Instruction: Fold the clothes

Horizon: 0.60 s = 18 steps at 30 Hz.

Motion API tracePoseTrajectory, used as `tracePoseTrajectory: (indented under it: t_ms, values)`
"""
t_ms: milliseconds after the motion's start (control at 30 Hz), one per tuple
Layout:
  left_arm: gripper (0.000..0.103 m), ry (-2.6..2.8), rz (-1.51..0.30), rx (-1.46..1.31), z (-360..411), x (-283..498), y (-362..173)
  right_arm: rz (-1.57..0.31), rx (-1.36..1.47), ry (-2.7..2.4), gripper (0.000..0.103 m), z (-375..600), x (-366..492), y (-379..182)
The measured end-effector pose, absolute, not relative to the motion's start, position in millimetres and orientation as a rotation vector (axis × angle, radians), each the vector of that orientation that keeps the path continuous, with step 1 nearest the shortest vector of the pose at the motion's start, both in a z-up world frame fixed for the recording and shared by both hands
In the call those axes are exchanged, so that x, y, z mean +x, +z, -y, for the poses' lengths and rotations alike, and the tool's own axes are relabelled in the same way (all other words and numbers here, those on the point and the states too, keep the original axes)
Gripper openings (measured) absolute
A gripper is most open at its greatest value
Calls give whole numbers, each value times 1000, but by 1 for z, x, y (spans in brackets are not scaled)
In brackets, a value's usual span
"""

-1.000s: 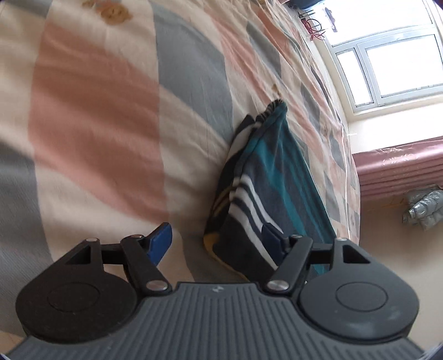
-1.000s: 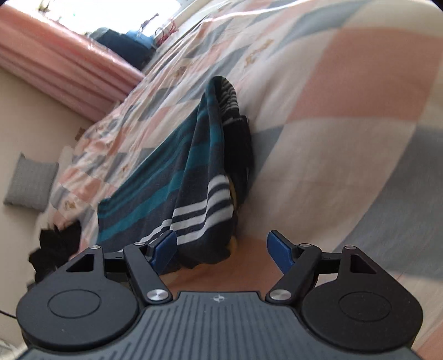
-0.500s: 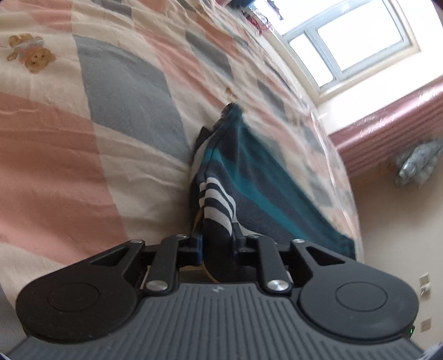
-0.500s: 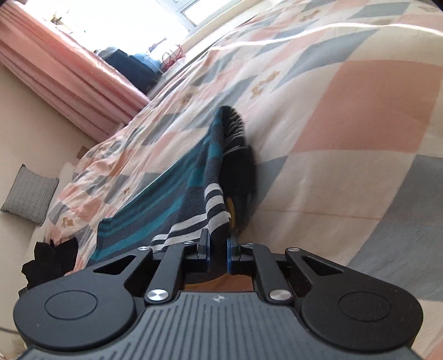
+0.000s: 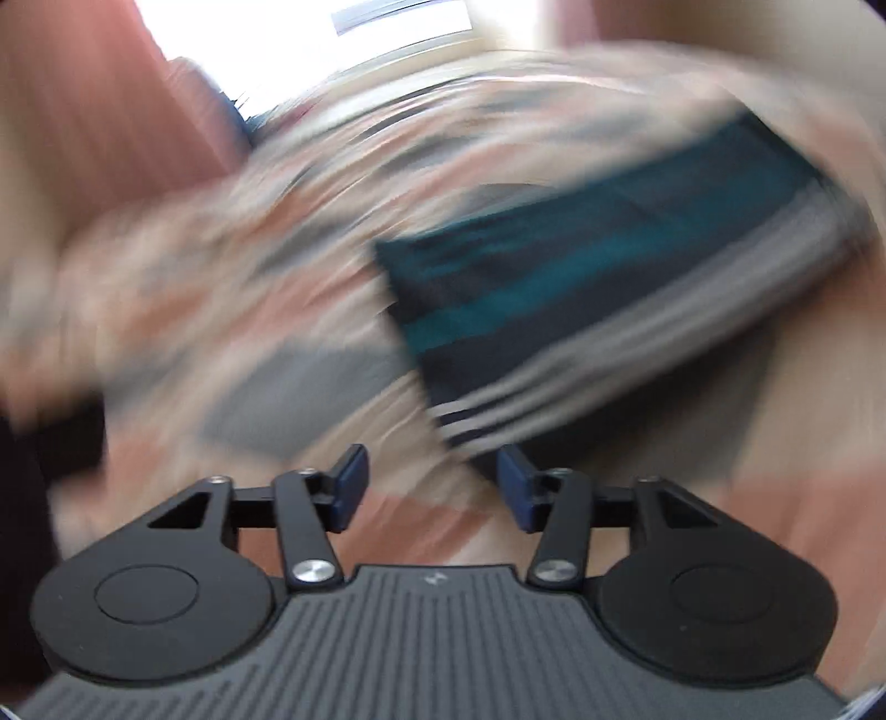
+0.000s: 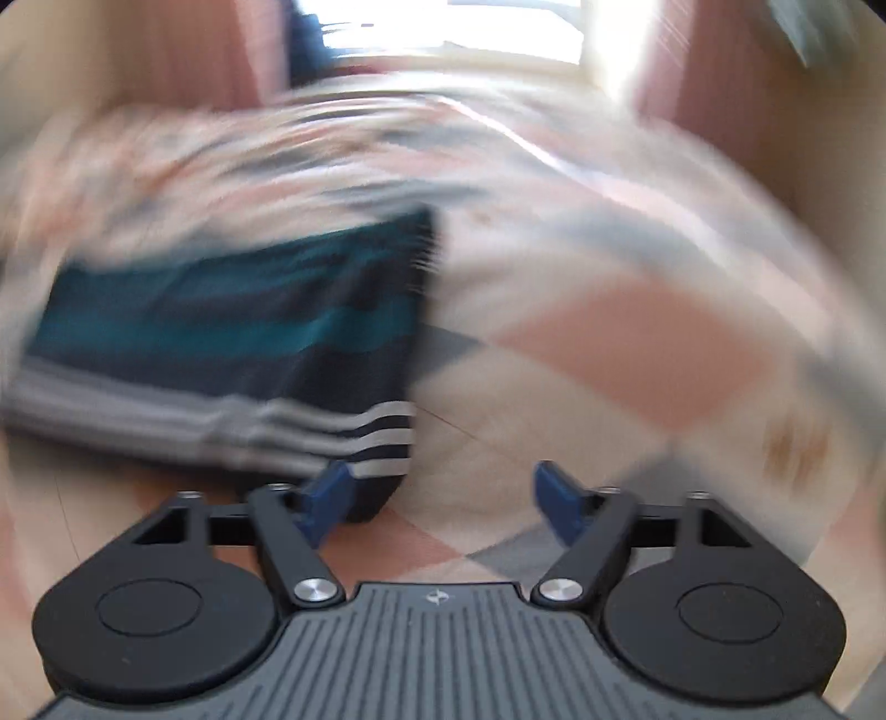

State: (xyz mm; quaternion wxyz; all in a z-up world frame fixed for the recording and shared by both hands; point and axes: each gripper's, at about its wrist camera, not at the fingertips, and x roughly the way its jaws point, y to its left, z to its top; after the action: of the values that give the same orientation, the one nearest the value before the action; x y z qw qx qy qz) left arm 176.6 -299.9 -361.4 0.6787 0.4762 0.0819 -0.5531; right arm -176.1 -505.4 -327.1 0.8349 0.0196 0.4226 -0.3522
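A folded striped garment (image 5: pixel 598 288), dark navy with teal bands and white stripes, lies flat on the checked bedspread (image 5: pixel 232 310). In the left wrist view it sits ahead and to the right of my left gripper (image 5: pixel 432 476), whose jaws are opening with nothing between them. In the right wrist view the same garment (image 6: pixel 232 332) lies ahead to the left, its near corner just past the left finger of my right gripper (image 6: pixel 440 487). That gripper's jaws are opening too, with only bedspread (image 6: pixel 637 343) showing between them. Both views are heavily motion-blurred.
Pink curtains (image 5: pixel 105 99) and a bright window (image 6: pixel 498 27) stand beyond the far edge of the bed. A dark shape (image 5: pixel 50 443) shows at the left edge of the left wrist view. Bedspread spreads wide to the right of the garment.
Half a second ago both grippers were shut on the garment's edge. Now both have let go and swung round, and the garment lies flat on the bed.
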Motion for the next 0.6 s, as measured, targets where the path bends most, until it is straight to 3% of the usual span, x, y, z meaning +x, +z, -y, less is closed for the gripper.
tracePoseTrajectory:
  t_ms: [100, 167, 300, 400, 467, 500, 533, 567, 600]
  values:
    - [60, -1314, 282, 1434, 299, 134, -423, -1019, -502, -543, 90, 449, -147, -374]
    - [57, -1307, 507, 1538, 297, 130, -454, -1046, -855, -461, 89, 433, -139, -414]
    - [64, -1247, 675, 1549, 315, 143, -474, -991, -1088, -417, 90, 441, -134, -445]
    - [65, -1267, 687, 1534, 328, 151, -475, -989, -1159, -438, 88, 462, -122, -452]
    - [62, -1287, 693, 1534, 333, 156, -480, -986, -1196, -437, 88, 476, -115, -457]
    - [50, -1299, 683, 1536, 336, 158, -483, -979, -1210, -425, 88, 481, -112, -459]
    - [40, -1311, 673, 1537, 339, 161, -486, -971, -1224, -414, 79, 486, -109, -462]
    - [37, -1325, 660, 1538, 342, 163, -486, -972, -1228, -391, 73, 490, -107, -465]
    - [33, -1335, 651, 1536, 344, 163, -484, -982, -1228, -358, 52, 492, -105, -469]
